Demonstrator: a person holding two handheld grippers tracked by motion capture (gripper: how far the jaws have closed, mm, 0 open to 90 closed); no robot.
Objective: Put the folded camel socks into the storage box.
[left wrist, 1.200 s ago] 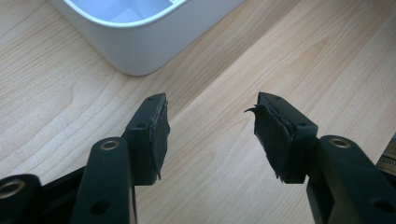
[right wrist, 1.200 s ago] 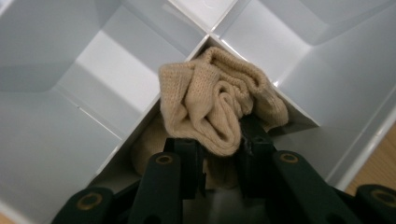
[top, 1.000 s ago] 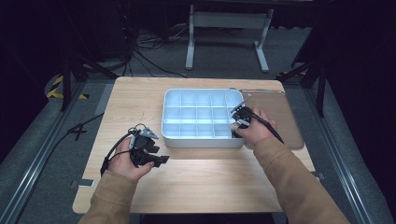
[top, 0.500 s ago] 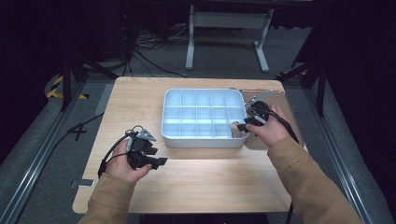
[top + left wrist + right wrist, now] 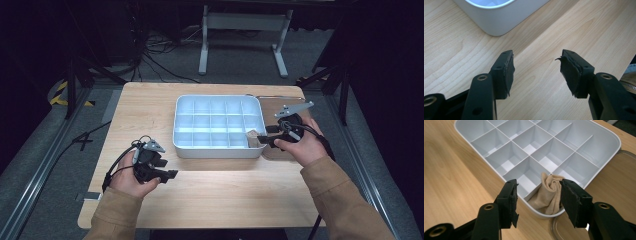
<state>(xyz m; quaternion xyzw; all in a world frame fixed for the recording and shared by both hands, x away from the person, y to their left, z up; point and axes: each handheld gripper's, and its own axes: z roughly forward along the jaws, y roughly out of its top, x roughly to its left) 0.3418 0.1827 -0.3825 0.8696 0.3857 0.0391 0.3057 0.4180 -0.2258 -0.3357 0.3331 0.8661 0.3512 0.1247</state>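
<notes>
No text, label, brand, number or sign can be read in these pictures. The white divided tray (image 5: 218, 149), the beige cloth (image 5: 550, 192) in its corner compartment and the wooden surface (image 5: 225, 190) carry no writing that can be read.

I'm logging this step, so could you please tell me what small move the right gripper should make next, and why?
Probably draw the right gripper back from the tray. Its jaws have just been opening and stand clear of the beige cloth, which sits rolled in the tray's near corner compartment, so nothing is left to hold.
</notes>
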